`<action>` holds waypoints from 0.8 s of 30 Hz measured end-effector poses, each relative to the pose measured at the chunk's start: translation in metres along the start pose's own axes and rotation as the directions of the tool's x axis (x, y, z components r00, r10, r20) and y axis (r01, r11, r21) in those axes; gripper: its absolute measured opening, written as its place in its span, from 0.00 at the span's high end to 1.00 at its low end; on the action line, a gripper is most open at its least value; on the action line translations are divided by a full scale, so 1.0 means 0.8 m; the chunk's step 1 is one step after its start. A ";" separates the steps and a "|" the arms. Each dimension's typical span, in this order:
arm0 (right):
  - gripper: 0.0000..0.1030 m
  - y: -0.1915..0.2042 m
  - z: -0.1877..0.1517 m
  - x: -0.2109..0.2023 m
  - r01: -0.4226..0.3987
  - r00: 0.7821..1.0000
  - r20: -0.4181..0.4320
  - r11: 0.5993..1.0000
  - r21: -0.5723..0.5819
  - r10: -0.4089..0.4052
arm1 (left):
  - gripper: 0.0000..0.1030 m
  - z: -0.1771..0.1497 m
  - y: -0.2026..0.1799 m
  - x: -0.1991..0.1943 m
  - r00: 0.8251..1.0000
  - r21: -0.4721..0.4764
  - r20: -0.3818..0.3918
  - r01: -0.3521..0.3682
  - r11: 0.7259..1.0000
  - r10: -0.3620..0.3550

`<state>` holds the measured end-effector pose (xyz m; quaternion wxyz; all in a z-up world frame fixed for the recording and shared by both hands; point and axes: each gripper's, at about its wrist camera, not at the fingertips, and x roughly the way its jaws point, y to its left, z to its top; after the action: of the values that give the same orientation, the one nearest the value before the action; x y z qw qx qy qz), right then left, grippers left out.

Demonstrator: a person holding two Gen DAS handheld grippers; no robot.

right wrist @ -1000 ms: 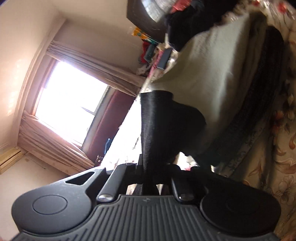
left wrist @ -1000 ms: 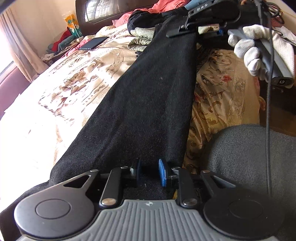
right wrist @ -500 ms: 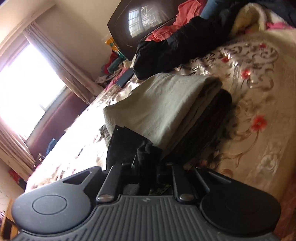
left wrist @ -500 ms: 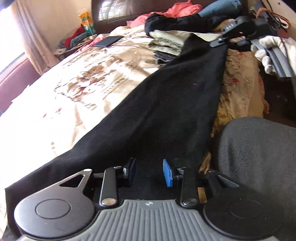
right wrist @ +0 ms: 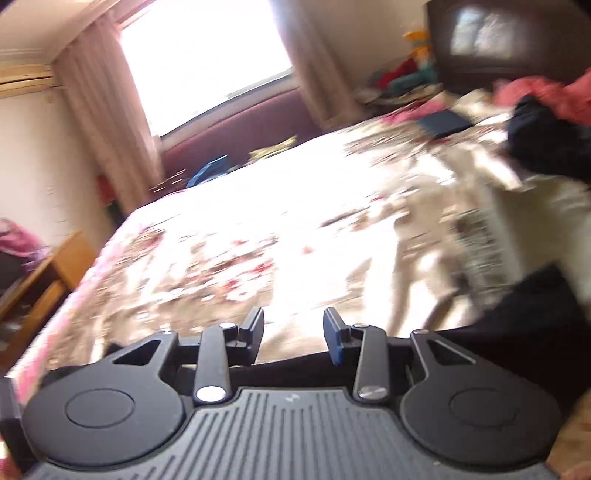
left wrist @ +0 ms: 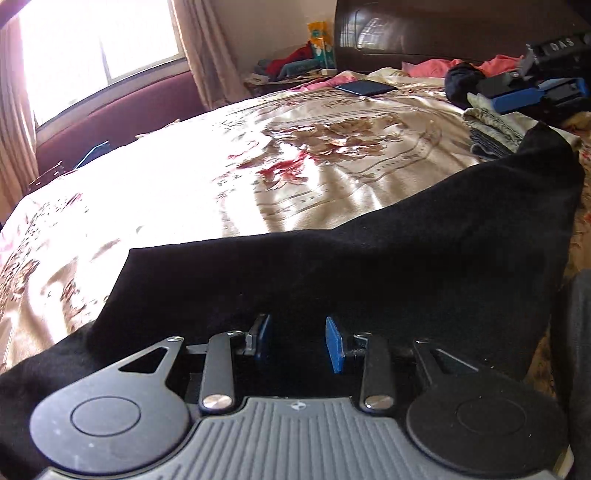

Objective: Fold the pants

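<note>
The black pants [left wrist: 369, 269] lie stretched along the near edge of the floral bedspread [left wrist: 258, 173], from under my left gripper to the far right. My left gripper [left wrist: 297, 343] is open just above the cloth, with nothing between its blue pads. My right gripper [right wrist: 293, 338] is open and empty above the bed; the pants [right wrist: 517, 332] show as a dark strip below and to its right. The right wrist view is blurred. The right gripper also shows in the left wrist view [left wrist: 535, 92] at the far right, above the pants' far end.
A stack of folded clothes [left wrist: 495, 129] lies at the far right of the bed, with a dark heap [left wrist: 461, 85] and pink cloth [left wrist: 495, 64] behind. A dark tablet [left wrist: 365, 88] lies near the headboard [left wrist: 424, 33]. A wooden table [right wrist: 40, 277] stands left of the bed.
My right gripper let go of the pants' end and opened, then swung up toward the bed. The pants dropped flat on the bed. My left gripper turned left and stayed open.
</note>
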<state>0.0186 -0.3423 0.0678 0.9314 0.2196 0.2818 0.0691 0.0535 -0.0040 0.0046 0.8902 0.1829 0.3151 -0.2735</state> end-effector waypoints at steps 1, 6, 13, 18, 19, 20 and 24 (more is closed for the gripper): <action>0.65 0.014 0.002 0.043 -0.108 0.992 -0.066 0.994 0.019 0.109 | 0.54 -0.004 0.005 -0.001 1.000 -0.010 -0.013 -0.019 1.000 0.019; 0.63 0.090 -0.012 0.242 -0.418 0.842 -0.349 0.906 0.060 0.411 | 0.49 -0.028 0.048 -0.009 0.991 -0.128 -0.102 -0.095 0.987 0.082; 0.63 0.143 -0.047 0.311 -0.624 0.618 -0.534 0.773 0.114 0.577 | 0.49 -0.037 0.077 -0.009 0.990 -0.267 -0.090 -0.125 0.955 0.104; 0.60 0.162 -0.055 0.289 -0.676 0.552 -0.625 0.735 0.054 0.553 | 0.48 -0.038 0.081 -0.007 0.994 -0.322 -0.069 -0.105 0.941 0.088; 0.58 0.167 -0.056 0.288 -0.679 0.554 -0.630 0.733 0.036 0.544 | 0.48 -0.039 0.082 -0.007 0.994 -0.328 -0.068 -0.104 0.939 0.087; 0.58 0.170 -0.056 0.291 -0.677 0.562 -0.629 0.736 0.023 0.537 | 0.48 -0.040 0.083 -0.007 0.994 -0.333 -0.064 -0.104 0.937 0.087; 0.58 0.182 -0.054 0.340 -0.643 0.550 -0.621 0.757 0.111 0.558 | 0.48 -0.042 0.086 -0.008 0.995 -0.348 -0.050 -0.103 0.932 0.092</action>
<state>0.2203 -0.1278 -0.0339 0.7159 0.2063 0.4737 0.4697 0.0752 0.0688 -0.0050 0.9156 0.0415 0.3641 -0.1654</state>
